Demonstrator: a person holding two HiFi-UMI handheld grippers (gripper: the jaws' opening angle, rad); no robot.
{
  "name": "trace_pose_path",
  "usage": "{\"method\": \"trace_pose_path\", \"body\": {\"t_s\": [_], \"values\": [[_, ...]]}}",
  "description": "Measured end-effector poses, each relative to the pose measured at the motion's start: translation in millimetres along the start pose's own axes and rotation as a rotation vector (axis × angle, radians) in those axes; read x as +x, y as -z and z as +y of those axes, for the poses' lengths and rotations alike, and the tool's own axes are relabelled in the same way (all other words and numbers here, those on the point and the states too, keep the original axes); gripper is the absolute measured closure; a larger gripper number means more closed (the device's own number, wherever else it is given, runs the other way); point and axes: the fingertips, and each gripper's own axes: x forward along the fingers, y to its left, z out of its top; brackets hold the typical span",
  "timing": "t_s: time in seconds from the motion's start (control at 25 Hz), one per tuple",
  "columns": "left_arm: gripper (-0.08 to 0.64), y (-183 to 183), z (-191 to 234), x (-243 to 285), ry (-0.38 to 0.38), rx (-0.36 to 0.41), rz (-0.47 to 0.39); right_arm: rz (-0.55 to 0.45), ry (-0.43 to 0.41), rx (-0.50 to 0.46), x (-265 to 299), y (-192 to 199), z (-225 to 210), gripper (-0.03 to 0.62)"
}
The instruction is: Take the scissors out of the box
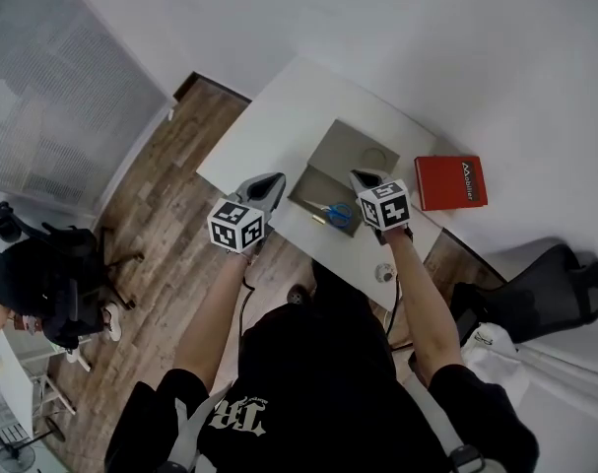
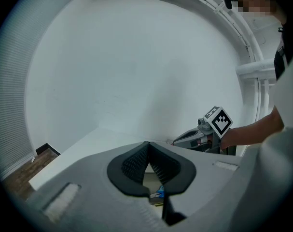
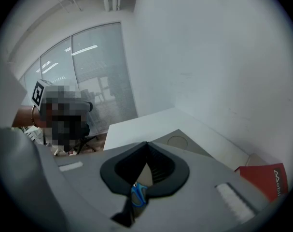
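The scissors (image 1: 338,215), with bright blue handles, are lying flat inside the box (image 1: 343,151), at its near end and towards its right side. The box, shallow and tan like cardboard, is sitting open on the white worktop (image 1: 279,126), its far panel showing a faint round mark.

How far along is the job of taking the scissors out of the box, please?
Done: the box is open. In hand: nothing; the left gripper and right gripper hover shut and empty near it. Left: the scissors lie in the box and must be gripped and lifted out.
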Motion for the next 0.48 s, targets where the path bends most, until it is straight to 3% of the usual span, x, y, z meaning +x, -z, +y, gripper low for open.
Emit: {"method": "trace_pose_path", "body": {"t_s": [0.2,0.48], "values": [[0.558,18.6,3.6,2.8,-0.006,-0.025,0.032,0.149,-0.082,-0.070,21.4,44.2,9.0,0.586],[0.558,44.0,9.3,1.2,-0.021,-0.068,0.062,0.323,-0.156,-0.191,48.6,104.8,17.8,0.521]]}}
